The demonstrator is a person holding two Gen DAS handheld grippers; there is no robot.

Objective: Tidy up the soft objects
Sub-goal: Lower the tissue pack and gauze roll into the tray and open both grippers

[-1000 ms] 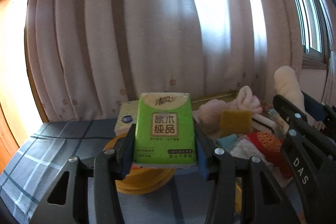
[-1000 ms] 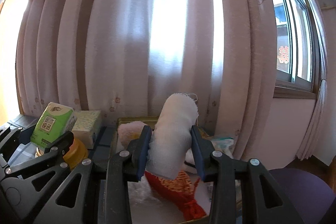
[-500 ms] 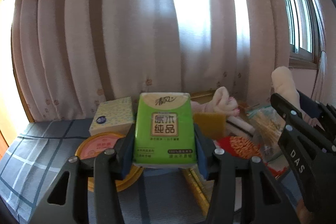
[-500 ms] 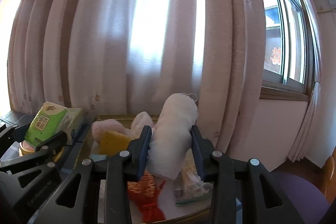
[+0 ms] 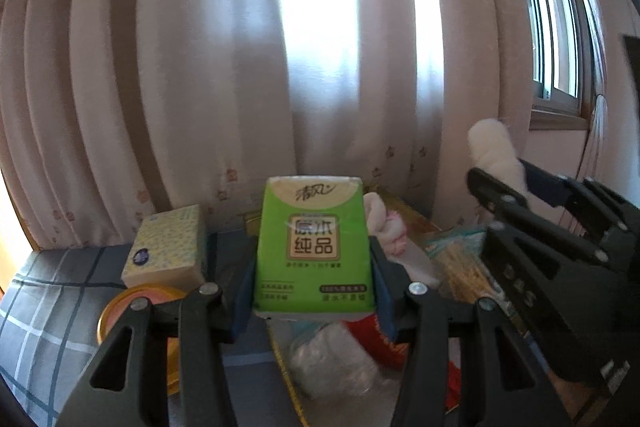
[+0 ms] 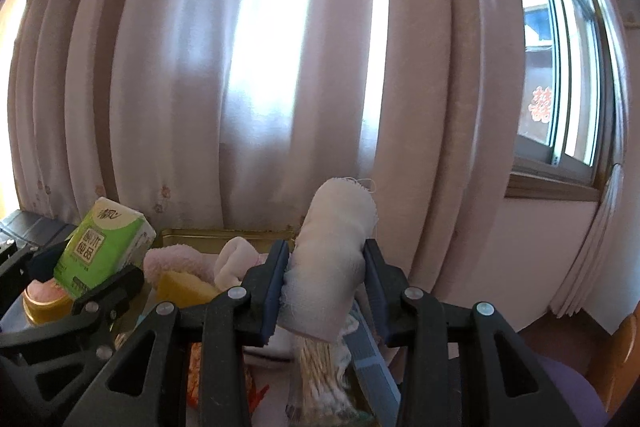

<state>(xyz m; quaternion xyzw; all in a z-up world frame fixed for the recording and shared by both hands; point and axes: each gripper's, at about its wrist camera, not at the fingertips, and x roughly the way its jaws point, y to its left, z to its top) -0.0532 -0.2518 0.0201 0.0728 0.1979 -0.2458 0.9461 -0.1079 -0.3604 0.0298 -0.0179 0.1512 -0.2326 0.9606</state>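
Left gripper (image 5: 314,291) pinches the green tissue pack (image 5: 314,243), right gripper (image 6: 326,291) the gauze roll (image 6: 332,259), both carried above the gold tray (image 6: 224,235) for sorting

The held green tissue pack (image 5: 314,245) hides the middle of the gold-rimmed tray (image 5: 404,205) behind it, and its small print is too fine to read. The round yellow lidded tub (image 5: 120,307) sits half behind a black gripper finger (image 5: 196,339). The white rolled cloth (image 6: 334,255) covers the tray's right contents; its lower end is blurred.
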